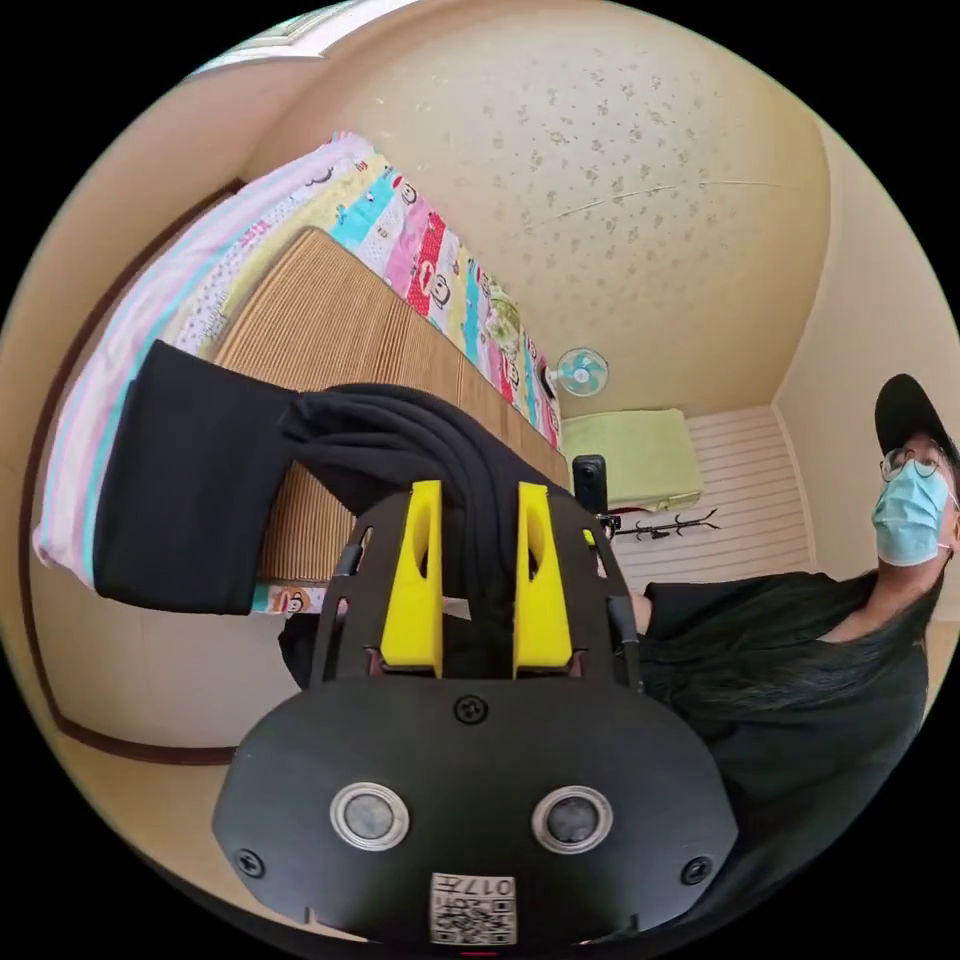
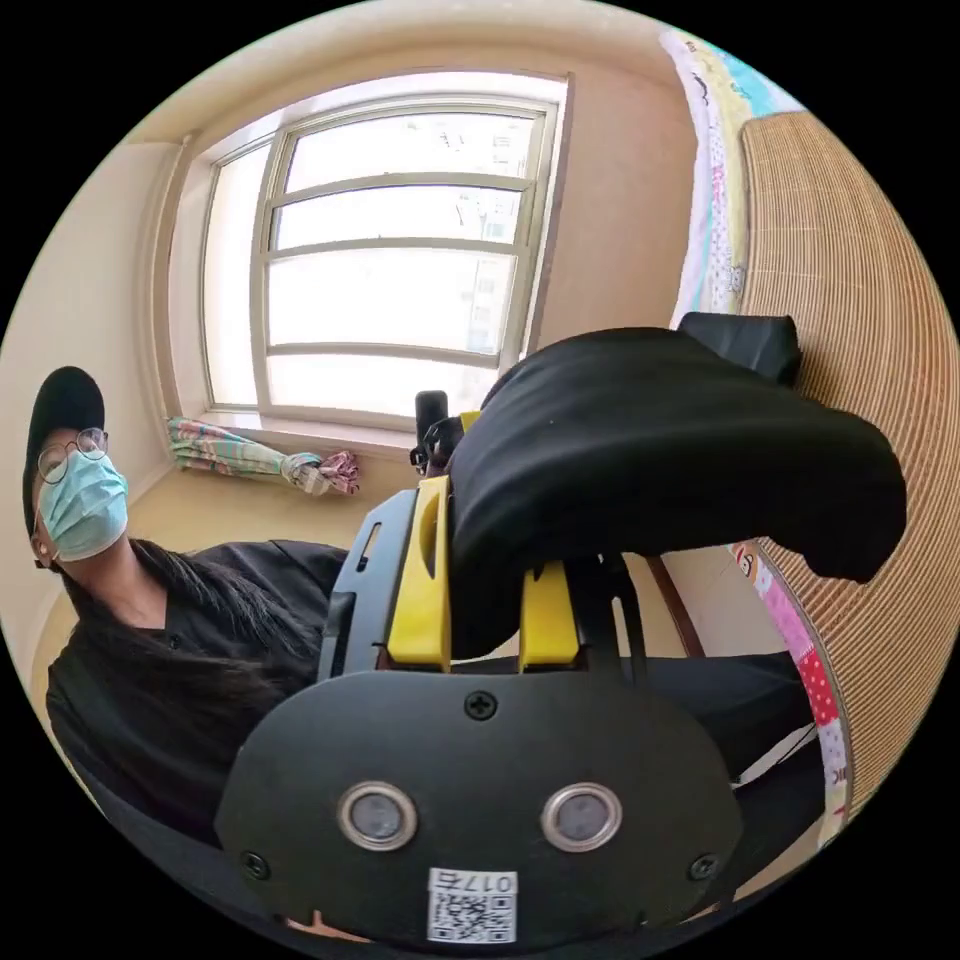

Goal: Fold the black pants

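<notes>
The black pants (image 1: 210, 480) hang lifted off the bed, one flat part drooping over the mattress edge. A bunched fold of them runs between the yellow jaws of my left gripper (image 1: 480, 510), which is shut on the cloth. In the right gripper view the black pants (image 2: 660, 440) drape as a thick roll over my right gripper (image 2: 485, 530); its yellow jaws pinch the fabric between them. The far end of that roll reaches toward the woven mat.
A woven bamboo mat (image 1: 340, 330) covers the bed, with a colourful patterned sheet (image 1: 430, 260) around it. A person in black clothes (image 1: 800, 690) stands close behind the grippers. A window (image 2: 390, 250), a small fan (image 1: 582, 372) and a green pad (image 1: 630, 455) are in the room.
</notes>
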`<state>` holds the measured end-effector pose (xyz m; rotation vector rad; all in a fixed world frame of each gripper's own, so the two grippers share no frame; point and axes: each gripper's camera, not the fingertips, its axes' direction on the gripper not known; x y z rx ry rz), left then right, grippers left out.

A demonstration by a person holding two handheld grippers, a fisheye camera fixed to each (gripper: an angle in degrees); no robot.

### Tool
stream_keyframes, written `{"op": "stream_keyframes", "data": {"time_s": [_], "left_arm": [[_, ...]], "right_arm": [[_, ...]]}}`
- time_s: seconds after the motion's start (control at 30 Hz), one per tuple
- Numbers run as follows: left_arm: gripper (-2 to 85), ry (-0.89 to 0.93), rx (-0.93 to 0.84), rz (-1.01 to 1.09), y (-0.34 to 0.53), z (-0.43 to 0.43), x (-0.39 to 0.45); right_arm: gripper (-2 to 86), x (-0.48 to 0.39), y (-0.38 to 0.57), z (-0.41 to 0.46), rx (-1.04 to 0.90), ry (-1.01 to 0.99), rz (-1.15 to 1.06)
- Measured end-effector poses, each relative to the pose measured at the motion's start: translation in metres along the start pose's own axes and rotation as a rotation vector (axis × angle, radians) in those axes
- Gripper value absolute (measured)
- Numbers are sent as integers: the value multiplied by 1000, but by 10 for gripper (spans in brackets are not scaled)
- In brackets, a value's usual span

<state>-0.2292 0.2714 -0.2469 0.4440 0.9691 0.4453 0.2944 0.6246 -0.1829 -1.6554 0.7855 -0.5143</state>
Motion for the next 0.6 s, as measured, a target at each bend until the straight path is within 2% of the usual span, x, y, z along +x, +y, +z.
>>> {"op": "stream_keyframes", "data": {"time_s": [0.1,0.17,0.23,0.3,0.37,0.43,0.5,0.6], "left_arm": [[123,-249,35,-20,10,-22,-42],[114,-430,56,-241,31,-25,-110],[111,-492,79,-416,56,-23,-153],[109,-498,107,-462,79,-11,-173],[84,-561,109,-438,98,24,-180],[54,-642,59,-380,100,65,-179],[10,-720,8,-291,92,113,-174],[-5,-782,-43,-62,63,196,-149]], "right_arm": [[106,9,-27,60,-64,79,18],[122,48,-40,113,-239,273,149],[113,78,-32,136,-379,373,317],[75,79,-12,140,-424,382,310],[41,74,22,121,-448,446,292],[29,79,53,91,-451,542,380],[18,82,88,50,-410,623,476],[10,71,148,-27,-264,758,619]]}}
